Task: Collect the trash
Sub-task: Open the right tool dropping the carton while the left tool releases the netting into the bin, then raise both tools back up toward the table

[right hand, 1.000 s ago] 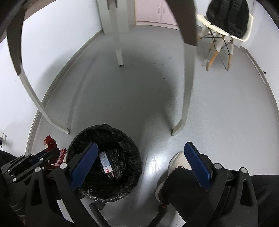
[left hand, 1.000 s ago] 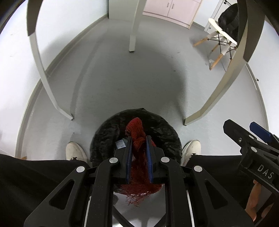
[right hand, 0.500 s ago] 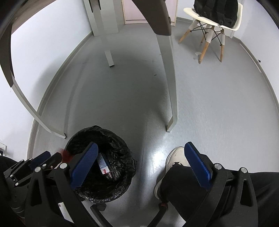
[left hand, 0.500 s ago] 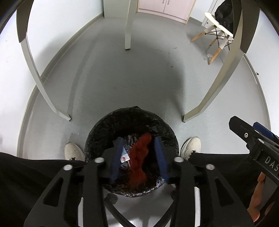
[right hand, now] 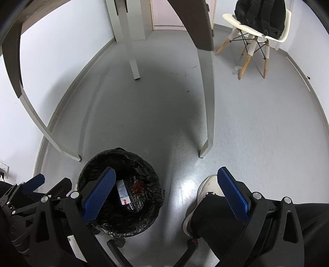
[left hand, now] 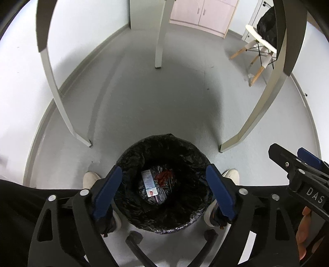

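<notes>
Grey vinyl floor runs under pale worktop legs, with a white chair carrying a black backpack near the far wall. Between the person's white shoes stands a bin lined with a black trash bag. At its bottom lie the red mesh scrap and a small blue-and-white carton, touching or nearly so.

Directly above the bin, the left claw is opening, its blue pads spread wide with nothing between them; the red scrap is already down in the bag. The right claw hangs beside the bin over the floor and one shoe, also spread wide and empty.

No further trash shows on the floor in either view, so any remaining pieces are probably up on the worktop, out of sight. The likely hazards: on lifting, a claw could knock the worktop edge overhead, or catch the loose bag rim and drag the liner out of the bin.
</notes>
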The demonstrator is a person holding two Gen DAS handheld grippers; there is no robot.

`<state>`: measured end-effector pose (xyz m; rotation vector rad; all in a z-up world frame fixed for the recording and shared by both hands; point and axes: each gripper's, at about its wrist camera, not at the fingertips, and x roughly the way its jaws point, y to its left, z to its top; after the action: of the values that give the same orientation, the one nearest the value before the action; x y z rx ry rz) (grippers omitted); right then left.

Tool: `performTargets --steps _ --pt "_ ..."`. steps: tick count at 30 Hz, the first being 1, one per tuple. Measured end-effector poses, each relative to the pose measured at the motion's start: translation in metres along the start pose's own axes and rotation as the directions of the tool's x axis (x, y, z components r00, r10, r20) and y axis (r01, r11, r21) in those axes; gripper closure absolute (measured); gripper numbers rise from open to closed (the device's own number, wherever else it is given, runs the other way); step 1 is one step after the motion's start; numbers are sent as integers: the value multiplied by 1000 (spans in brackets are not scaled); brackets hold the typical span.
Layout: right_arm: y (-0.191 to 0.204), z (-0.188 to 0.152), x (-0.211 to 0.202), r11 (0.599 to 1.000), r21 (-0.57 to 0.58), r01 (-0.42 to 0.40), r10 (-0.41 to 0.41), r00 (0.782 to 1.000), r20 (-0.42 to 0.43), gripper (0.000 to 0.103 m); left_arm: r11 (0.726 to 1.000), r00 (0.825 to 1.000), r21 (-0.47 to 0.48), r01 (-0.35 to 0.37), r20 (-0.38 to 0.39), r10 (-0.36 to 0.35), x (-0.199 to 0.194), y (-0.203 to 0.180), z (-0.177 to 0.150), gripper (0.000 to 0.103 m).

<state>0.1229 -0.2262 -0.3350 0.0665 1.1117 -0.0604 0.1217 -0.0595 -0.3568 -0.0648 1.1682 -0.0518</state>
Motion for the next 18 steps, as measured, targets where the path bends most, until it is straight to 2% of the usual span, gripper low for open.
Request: performTargets --steps 7,12,18 --pt "9 -5 -29 999 -32 -10 11 999 46 8 999 997 -12 -30 67 31 -28 6 -5 7" --pt "15 -10 -59 998 -56 3 3 994 109 8 999 995 -22 -40 95 42 -49 9 -9 6" --pt "15 -18 -82 999 -54 4 2 993 121 8 998 988 -17 -60 141 62 -77 9 -18 6"
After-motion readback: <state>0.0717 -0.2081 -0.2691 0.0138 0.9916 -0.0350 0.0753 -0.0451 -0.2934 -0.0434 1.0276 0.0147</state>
